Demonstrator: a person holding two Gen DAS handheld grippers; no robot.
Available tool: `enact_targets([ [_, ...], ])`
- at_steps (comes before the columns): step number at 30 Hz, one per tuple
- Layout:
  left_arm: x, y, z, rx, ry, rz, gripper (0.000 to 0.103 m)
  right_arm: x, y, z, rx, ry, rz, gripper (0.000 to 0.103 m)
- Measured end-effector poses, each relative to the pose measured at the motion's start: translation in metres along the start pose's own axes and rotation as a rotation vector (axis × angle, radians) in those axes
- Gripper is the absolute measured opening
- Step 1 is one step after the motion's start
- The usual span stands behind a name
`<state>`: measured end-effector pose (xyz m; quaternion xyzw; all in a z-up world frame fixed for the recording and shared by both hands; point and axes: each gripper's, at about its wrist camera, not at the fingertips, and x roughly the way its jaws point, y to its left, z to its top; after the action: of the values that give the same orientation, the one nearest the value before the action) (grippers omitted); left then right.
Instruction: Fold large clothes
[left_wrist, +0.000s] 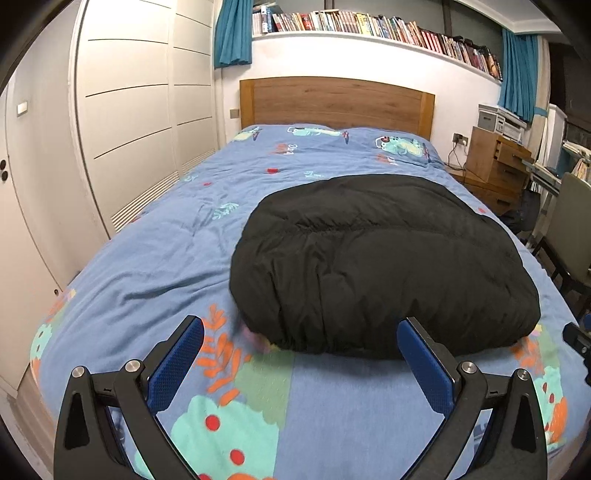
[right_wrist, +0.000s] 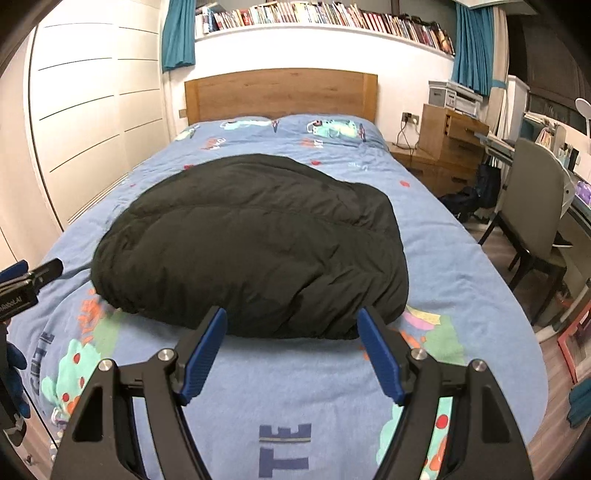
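Both my left gripper (left_wrist: 300, 354) and right gripper (right_wrist: 291, 349) gape empty short of the puffy black jacket (left_wrist: 376, 258), so I fear pinching only slippery shell ahead.

Black jacket (left_wrist: 384, 266), blue cartoon-print duvet (left_wrist: 166, 258)

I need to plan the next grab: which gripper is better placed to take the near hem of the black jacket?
Probably right. The right gripper is open and faces the near hem of the black jacket squarely. The left gripper, also open, sits off its left corner, over the blue bedspread.
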<state>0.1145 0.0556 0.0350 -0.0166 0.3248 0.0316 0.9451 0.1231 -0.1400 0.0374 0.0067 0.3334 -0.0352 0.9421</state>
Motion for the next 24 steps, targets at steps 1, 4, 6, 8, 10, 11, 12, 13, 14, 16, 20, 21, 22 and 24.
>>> enact_targets([
  [1,-0.005,0.002,-0.002,-0.007,-0.002,0.001,0.102,-0.006,0.0,-0.001,0.004,-0.008,0.001,0.072],
  [4,-0.014,0.008,-0.006,-0.03,-0.01,0.005,0.102,-0.022,-0.002,-0.005,0.006,-0.036,-0.002,0.072],
  [6,-0.024,0.01,-0.009,-0.04,-0.03,0.029,0.102,-0.031,-0.003,-0.008,0.003,-0.053,-0.009,0.072],
  [8,-0.034,0.012,-0.011,-0.042,-0.052,0.041,0.102,-0.038,-0.004,-0.01,0.003,-0.069,-0.017,0.072],
  [10,-0.041,0.011,-0.014,-0.042,-0.066,0.041,0.102,-0.045,-0.006,-0.012,0.005,-0.083,-0.023,0.072],
  [11,-0.044,0.011,-0.015,-0.038,-0.073,0.049,0.102,-0.048,-0.007,-0.013,0.007,-0.092,-0.028,0.072],
  [12,-0.046,0.01,-0.016,-0.034,-0.077,0.058,0.102,-0.05,-0.009,-0.014,0.008,-0.097,-0.032,0.072],
  [13,-0.049,0.01,-0.017,-0.028,-0.08,0.069,0.102,-0.052,-0.01,-0.015,0.01,-0.102,-0.035,0.072],
  [14,-0.051,0.008,-0.018,-0.022,-0.083,0.079,0.102,-0.054,-0.011,-0.016,0.01,-0.106,-0.038,0.072],
  [16,-0.054,0.006,-0.02,-0.009,-0.09,0.084,0.102,-0.058,-0.012,-0.018,0.009,-0.113,-0.044,0.072],
  [20,-0.062,0.001,-0.023,0.011,-0.104,0.073,0.102,-0.064,-0.012,-0.02,-0.002,-0.122,-0.053,0.072],
  [21,-0.063,0.0,-0.024,0.015,-0.104,0.07,0.102,-0.065,-0.012,-0.021,-0.003,-0.124,-0.054,0.072],
  [22,-0.064,-0.001,-0.024,0.022,-0.103,0.064,0.102,-0.066,-0.012,-0.022,-0.005,-0.126,-0.056,0.072],
  [24,-0.064,-0.002,-0.025,0.026,-0.101,0.058,0.102,-0.068,-0.011,-0.023,-0.012,-0.127,-0.06,0.072],
])
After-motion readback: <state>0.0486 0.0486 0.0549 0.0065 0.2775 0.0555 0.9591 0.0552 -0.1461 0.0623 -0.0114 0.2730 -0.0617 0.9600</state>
